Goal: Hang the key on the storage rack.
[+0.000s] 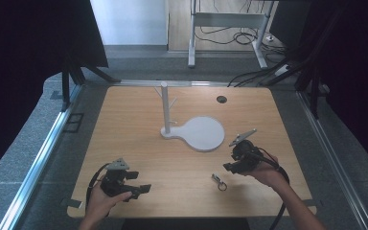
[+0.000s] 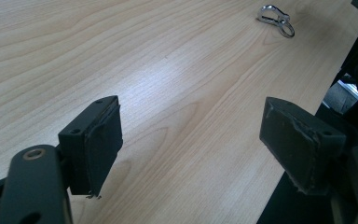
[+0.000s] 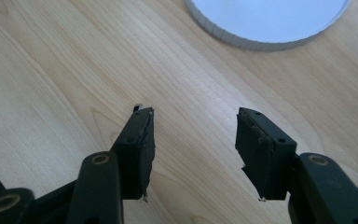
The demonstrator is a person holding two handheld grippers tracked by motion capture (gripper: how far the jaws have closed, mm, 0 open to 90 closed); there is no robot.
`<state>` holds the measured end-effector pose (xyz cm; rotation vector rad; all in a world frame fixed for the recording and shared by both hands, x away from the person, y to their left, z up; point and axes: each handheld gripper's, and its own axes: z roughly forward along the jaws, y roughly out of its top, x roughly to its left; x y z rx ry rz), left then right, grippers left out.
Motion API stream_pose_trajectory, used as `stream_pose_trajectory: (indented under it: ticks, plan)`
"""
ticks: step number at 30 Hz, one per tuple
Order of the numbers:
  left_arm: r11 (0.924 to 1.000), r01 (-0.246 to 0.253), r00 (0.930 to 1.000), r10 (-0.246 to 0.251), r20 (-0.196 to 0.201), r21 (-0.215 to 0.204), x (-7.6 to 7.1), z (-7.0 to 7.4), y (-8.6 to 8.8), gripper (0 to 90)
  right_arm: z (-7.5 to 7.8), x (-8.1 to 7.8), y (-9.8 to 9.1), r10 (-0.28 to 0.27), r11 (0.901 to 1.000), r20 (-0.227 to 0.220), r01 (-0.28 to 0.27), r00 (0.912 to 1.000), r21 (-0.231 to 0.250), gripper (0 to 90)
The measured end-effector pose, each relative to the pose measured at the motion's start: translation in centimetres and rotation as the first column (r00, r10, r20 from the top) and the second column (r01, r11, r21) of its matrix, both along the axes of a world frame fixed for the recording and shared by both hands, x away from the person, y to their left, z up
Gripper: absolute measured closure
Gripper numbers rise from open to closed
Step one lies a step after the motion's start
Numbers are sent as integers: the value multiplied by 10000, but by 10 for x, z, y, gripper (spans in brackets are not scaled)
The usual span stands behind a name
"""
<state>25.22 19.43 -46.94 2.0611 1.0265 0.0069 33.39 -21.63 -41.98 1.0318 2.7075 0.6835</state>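
Near front table edge (image 1: 182, 213): left gripper (image 1: 141, 189) wide apart, empty; right gripper (image 1: 230, 167) parted, empty.

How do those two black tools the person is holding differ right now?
The left tool sits near the table's front edge; the right tool is farther in, close to the white stand's round base. The left tool's jaws stand wider apart than the right's. A small metal clip lies ahead of the left tool, beside the right hand. Both are open, holding nothing, with black padded jaws.
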Motion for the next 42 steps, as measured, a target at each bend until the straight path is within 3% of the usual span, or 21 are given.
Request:
stream_pose_trajectory:
  ticks: [14,23,42]
  plan:
    - [9998,177,9998,-176,-95,109,0,-1,-3,220,-24,-3,18,441,9980,-1097,-487,9930,-395,531]
    - [9998,154,9999,-153,-65,115,0,0,-2,221,-25,-3,21,472,9972,-1232,-538,9913,-510,555]
    - [9994,294,9995,-292,-143,205,0,-2,-4,223,-47,-2,39,777,9889,-2010,-1010,9765,-1085,657]
